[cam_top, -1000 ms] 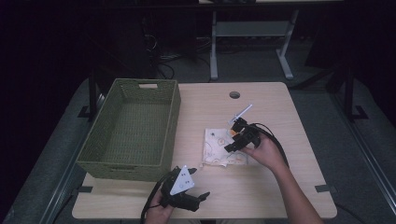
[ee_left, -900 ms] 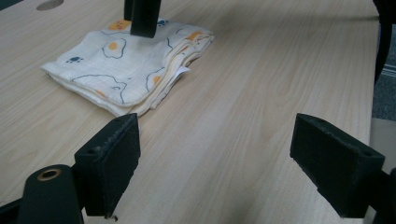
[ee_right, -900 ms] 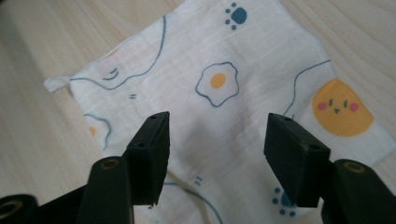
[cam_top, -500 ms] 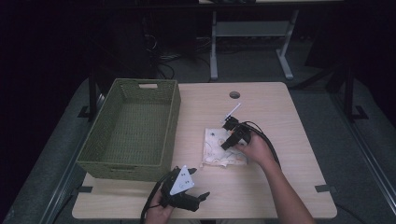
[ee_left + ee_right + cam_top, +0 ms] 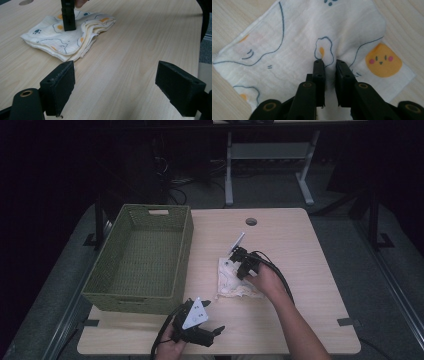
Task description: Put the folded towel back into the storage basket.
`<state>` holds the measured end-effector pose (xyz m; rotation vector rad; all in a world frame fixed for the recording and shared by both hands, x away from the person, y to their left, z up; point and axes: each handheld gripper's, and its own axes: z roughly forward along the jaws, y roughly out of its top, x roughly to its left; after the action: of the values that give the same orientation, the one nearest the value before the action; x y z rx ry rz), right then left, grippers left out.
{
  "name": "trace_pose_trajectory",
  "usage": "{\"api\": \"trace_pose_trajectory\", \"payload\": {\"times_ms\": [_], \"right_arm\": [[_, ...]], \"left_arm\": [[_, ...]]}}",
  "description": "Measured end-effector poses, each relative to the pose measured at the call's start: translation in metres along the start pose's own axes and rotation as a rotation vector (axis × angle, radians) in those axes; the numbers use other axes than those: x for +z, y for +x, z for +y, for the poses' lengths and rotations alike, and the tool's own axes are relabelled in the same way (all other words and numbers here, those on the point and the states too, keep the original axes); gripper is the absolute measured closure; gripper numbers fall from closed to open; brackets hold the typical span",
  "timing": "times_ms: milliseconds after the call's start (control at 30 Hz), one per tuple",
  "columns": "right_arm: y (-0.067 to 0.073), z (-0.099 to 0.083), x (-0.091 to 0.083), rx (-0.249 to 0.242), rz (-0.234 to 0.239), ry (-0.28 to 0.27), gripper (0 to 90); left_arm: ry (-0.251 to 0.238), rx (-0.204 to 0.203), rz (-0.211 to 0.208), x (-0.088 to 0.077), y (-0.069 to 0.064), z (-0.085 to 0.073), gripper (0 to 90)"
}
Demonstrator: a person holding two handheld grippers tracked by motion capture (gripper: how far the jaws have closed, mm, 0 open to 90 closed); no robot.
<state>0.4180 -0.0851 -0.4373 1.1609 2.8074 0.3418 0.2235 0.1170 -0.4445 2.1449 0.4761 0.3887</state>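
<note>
While the cloth (image 5: 235, 281) right of the basket (image 5: 142, 262) is being pinched | right gripper (image 5: 329, 62) jaws just closing on a fold | left gripper (image 5: 115, 87) being held apart | fold being gripped firmly before lifting.

Cream cloth (image 5: 294, 47), yellow faces, navy outlines; green basket (image 5: 145, 257).

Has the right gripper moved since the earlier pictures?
Yes. The right gripper has shifted left, toward the green basket, onto the folded cloth; its jaws have just been closing, pinching the fabric.

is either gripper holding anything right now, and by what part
The right gripper pinches a fold near the middle of the folded cloth; the left gripper is open and holds nothing.
</note>
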Motion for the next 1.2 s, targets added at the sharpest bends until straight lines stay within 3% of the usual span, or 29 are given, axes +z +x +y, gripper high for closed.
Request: {"api": "trace_pose_trajectory", "payload": {"times_ms": [100,267,400,967,1200], "right_arm": [[-0.008,-0.002,0.000,0.047,0.047,-0.019,82.3],[-0.031,-0.020,0.000,0.182,0.210,-0.131,83.0],[-0.041,-0.032,-0.003,0.234,0.279,-0.194,83.1],[-0.041,-0.035,-0.037,0.258,0.430,-0.366,83.0],[-0.043,-0.032,-0.056,0.260,0.457,-0.406,82.9]], "left_arm": [[-0.003,-0.001,0.001,0.000,0.000,0.000,16.1],[-0.006,-0.005,0.006,-0.002,0.002,-0.001,16.1],[-0.009,-0.015,0.008,-0.001,0.002,-0.001,16.2],[-0.008,-0.012,0.007,-0.002,0.002,-0.001,16.1],[-0.005,-0.009,0.006,-0.001,0.002,-0.001,16.1]]}}
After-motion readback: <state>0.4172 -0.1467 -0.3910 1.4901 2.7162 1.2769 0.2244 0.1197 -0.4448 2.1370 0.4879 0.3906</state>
